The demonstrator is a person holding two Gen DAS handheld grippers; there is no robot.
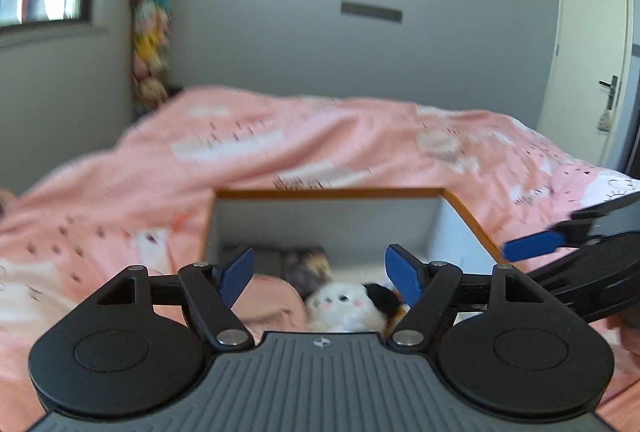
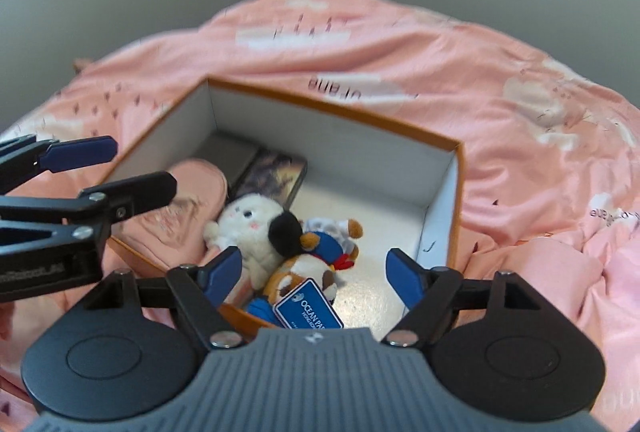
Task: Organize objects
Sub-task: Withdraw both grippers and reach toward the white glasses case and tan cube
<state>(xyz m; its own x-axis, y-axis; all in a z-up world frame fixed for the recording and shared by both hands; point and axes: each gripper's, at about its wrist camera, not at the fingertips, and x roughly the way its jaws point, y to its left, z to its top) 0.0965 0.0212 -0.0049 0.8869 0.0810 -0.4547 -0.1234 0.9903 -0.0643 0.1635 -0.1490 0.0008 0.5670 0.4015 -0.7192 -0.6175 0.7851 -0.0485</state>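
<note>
Two plush toys (image 2: 276,244) lie in an orange-rimmed box (image 2: 332,103) on the pink bed.
Both look soft, light, squashable; best pinched at the body. Left gripper (image 1: 320,274) and right gripper (image 2: 316,272) hover, jaws released, empty.

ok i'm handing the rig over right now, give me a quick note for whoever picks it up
Left claw: open, empty, above the box's near edge.
Right claw: open, empty, over the box.
Box, orange rim, sits open on the pink duvet.
Inside: white plush, brown plush with a blue tag, a pink cloth item, a dark flat case.
Done: these are in the box.
Left: cannot tell; no loose objects show on the duvet. No lid in view.
</note>
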